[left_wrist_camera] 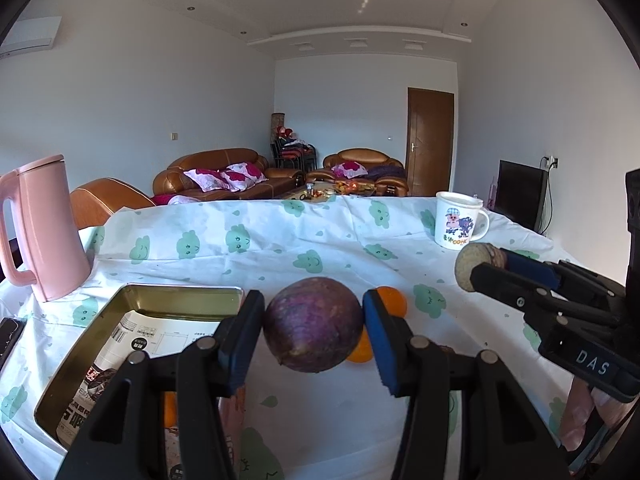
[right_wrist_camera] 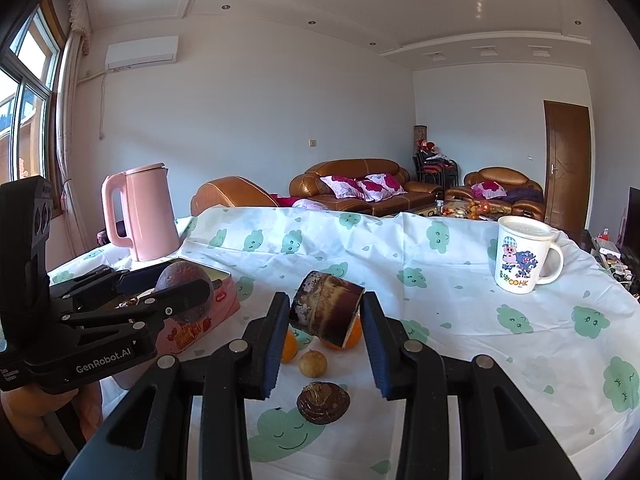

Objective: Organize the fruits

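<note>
My left gripper (left_wrist_camera: 314, 326) pinches the round purple fruit (left_wrist_camera: 313, 324); it could roll free before the tin (left_wrist_camera: 180, 294) at nine o'clock; right gripper (right_wrist_camera: 325, 316) clamps a cut stalk piece (right_wrist_camera: 326, 310)

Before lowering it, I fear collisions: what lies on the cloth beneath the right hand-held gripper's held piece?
Right wrist view: two oranges, a small tan fruit, a dark round fruit.
</note>
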Demonstrator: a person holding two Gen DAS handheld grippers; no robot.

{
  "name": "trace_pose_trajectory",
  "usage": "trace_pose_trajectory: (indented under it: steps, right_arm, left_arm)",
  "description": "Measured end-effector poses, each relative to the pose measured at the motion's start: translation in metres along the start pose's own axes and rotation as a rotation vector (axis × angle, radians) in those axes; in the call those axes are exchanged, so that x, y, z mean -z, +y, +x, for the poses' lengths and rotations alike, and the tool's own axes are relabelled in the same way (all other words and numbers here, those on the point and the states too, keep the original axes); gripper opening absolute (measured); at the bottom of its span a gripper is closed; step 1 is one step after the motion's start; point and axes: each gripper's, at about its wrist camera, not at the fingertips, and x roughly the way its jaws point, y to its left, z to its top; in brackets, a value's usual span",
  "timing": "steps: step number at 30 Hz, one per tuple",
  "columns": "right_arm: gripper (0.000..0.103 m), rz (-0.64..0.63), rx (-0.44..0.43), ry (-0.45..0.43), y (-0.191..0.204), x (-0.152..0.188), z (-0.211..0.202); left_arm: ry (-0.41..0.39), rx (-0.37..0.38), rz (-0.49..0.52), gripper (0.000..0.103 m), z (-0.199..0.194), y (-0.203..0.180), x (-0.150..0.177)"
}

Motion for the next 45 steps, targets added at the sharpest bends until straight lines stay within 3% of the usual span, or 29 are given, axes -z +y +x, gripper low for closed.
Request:
trace_pose_trajectory:
  steps: [18, 32, 45]
  right_arm:
    - [0.039, -0.018, -0.015, -0.078, 0.003, 0.001, -0.015]
    - [0.039, -0.029, -0.020, -0.133, 0.004, 0.003, -0.025]
    - [0.039, -0.070, -0.003, -0.106, 0.013, 0.001, -0.020]
  left_arm:
    - [-0.075, -0.024, -0.001, 0.053, -0.015, 0.000, 0.001]
    - [-0.185, -0.064, 0.029, 0.053, -0.036, -0.007, 0.004]
    - [-0.160, -0.046, 0.002, 0.053, -0.031, -0.002, 0.003]
